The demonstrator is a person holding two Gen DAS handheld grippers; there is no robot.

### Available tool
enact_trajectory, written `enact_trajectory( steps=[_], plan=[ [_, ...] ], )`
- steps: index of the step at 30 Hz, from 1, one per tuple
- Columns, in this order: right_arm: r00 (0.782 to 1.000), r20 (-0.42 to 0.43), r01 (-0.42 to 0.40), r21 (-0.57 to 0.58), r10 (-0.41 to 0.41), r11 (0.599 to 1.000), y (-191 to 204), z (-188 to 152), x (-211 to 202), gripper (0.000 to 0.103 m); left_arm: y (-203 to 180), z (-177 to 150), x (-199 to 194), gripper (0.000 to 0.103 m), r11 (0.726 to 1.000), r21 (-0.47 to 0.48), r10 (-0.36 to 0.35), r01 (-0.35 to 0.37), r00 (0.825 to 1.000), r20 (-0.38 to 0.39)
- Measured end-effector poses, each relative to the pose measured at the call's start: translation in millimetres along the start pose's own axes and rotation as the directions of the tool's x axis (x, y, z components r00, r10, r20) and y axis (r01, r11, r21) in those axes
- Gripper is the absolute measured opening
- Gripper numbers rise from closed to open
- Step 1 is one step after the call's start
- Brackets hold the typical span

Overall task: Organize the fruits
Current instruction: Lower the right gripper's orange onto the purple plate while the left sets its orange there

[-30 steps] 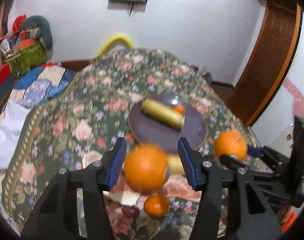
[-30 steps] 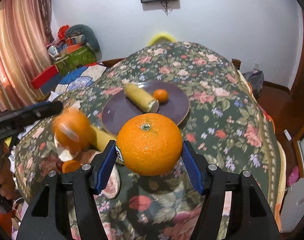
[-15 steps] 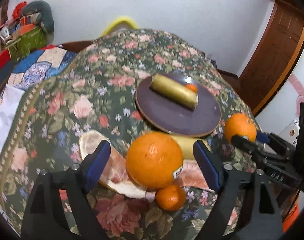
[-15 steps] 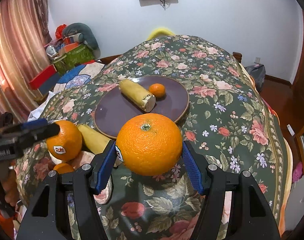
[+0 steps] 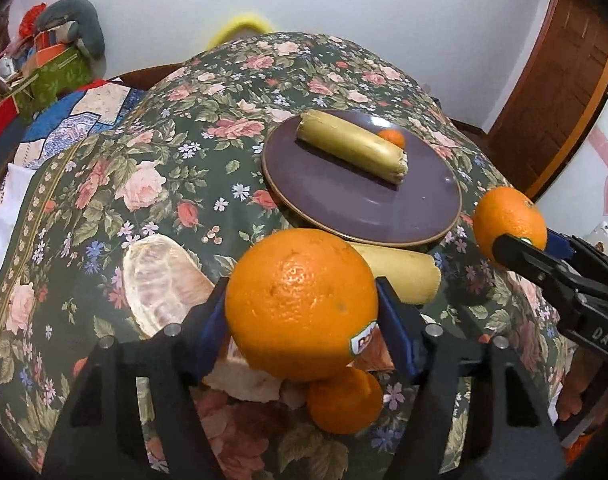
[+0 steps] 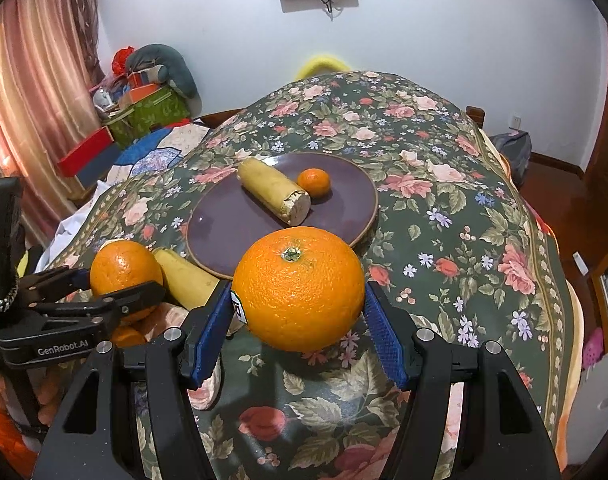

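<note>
Left claw: The left claw [image 5: 302, 312] had stood wide open around the left orange [image 5: 300, 300] a moment before. Its jaws had just been closing, and now the blue pads sat tight on both sides of the fruit, so we judged it was gripped.
What that meant: We thought the left claw was ready to lift this fruit and carry it to the plate.
Left orange: It was big, round and bumpy, with a sticker low on its right side. It sat at the near edge of the desk [image 5: 104, 184], on top of the little orange [image 5: 343, 400] and a peeled pink fruit piece [image 5: 164, 280].
Banana piece: The near banana piece [image 5: 403, 276] lay just behind the left orange, touching the plate's rim.
Right claw: The right claw [image 6: 300, 312] had not changed. It held the right orange [image 6: 300, 288] with its green stem end up, in the air in front of the plate.
Plate: The purple plate [image 5: 343, 208] lay further back, with a far banana piece [image 5: 351, 152] and a tiny orange [image 5: 391, 138] on it. There was lots of bare room left.
</note>
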State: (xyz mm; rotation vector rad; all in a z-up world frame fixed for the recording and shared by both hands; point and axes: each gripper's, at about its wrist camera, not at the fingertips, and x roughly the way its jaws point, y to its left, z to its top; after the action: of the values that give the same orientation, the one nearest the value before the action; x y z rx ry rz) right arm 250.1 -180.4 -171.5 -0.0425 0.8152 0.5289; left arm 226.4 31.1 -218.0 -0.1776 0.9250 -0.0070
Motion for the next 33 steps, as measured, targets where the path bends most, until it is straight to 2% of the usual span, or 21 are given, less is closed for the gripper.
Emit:
enact_trajectory(
  steps=[7,12,18,33],
  plan=[
    [1.000,0.012,0.002,0.004,-0.002,1.000,-3.2,4.1,-1.9,0.062,-0.4,8.0,-13.8,0.068,1.000,-0.004,-0.014,0.014,0.999,0.041],
    [1.000,0.027,0.009,0.014,-0.009,1.000,-9.0,9.6,-2.3,0.062,-5.4,27.5,-24.6,0.068,1.000,0.006,-0.031,0.030,0.995,0.092],
    [0.999,0.044,0.016,0.017,-0.017,1.000,-16.6,22.8,2.9,0.062,-12.6,53.9,-15.8,0.068,0.999,0.023,-0.043,0.041,0.993,0.112],
    [0.999,0.020,0.031,0.006,-0.031,0.999,-29.2,49.7,41.2,0.062,-16.9,92.4,40.5,0.068,0.998,0.033,-0.056,0.055,0.998,0.039]
  ],
)
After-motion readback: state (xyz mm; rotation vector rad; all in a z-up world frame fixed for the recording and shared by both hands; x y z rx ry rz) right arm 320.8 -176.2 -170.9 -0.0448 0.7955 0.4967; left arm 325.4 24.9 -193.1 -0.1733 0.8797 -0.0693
